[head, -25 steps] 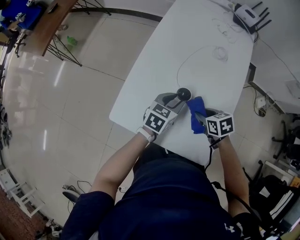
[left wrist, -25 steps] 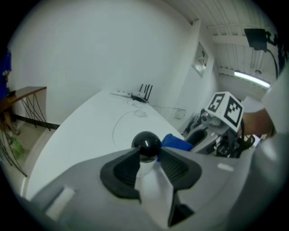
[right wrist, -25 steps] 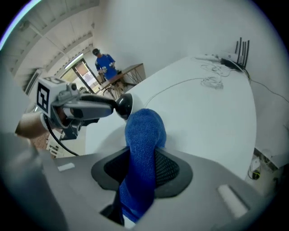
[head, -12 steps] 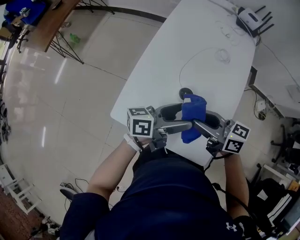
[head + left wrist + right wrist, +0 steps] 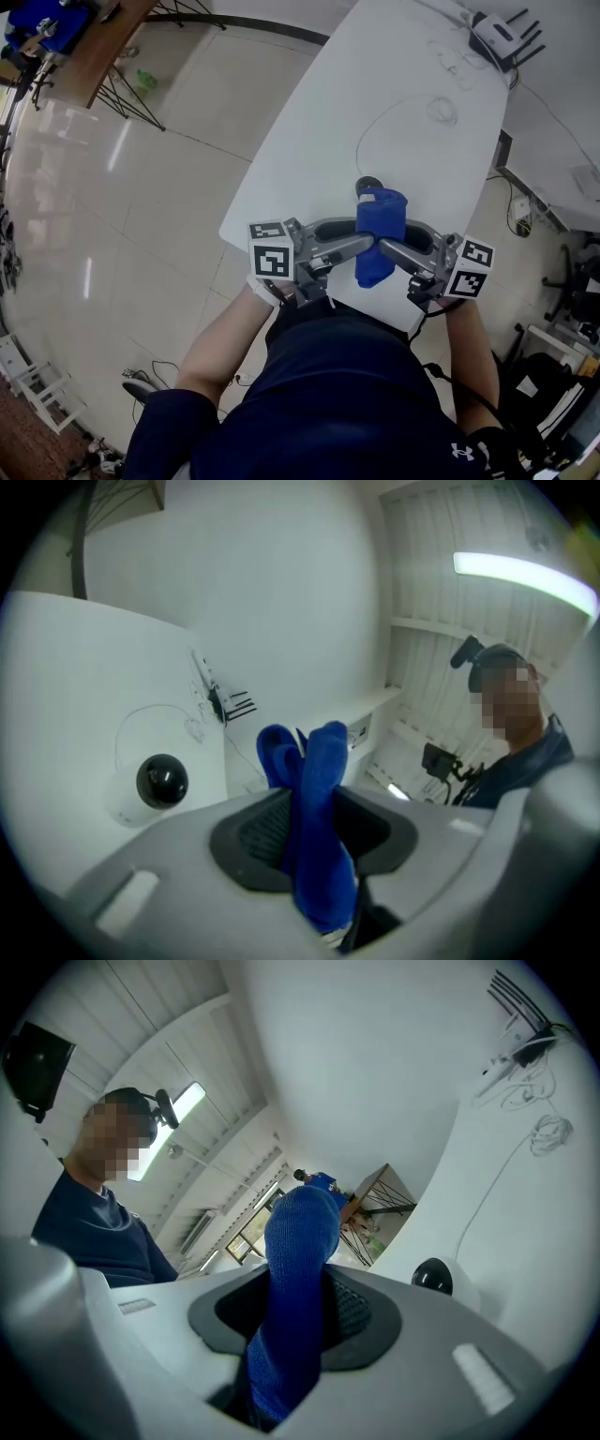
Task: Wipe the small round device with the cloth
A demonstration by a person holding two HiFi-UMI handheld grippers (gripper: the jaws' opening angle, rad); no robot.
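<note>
A blue knitted cloth (image 5: pixel 378 234) is held up over the near edge of the white tabletop (image 5: pixel 412 66), gripped from both sides. The jaws of the left gripper (image 5: pixel 358 246) are being closed, with a fold of the cloth pinched between their ribbed pads. The right gripper (image 5: pixel 397 251) is clamped on the other end, its pads pressed into the fabric. The small round device (image 5: pixel 367 184), a white base topped by a black dome, is set on the table just beyond the cloth and apart from it. A thin white cable (image 5: pixel 370 122) is looped across the table beyond it, and a white router with black antennas (image 5: pixel 503 36) is seen at the far end.
</note>
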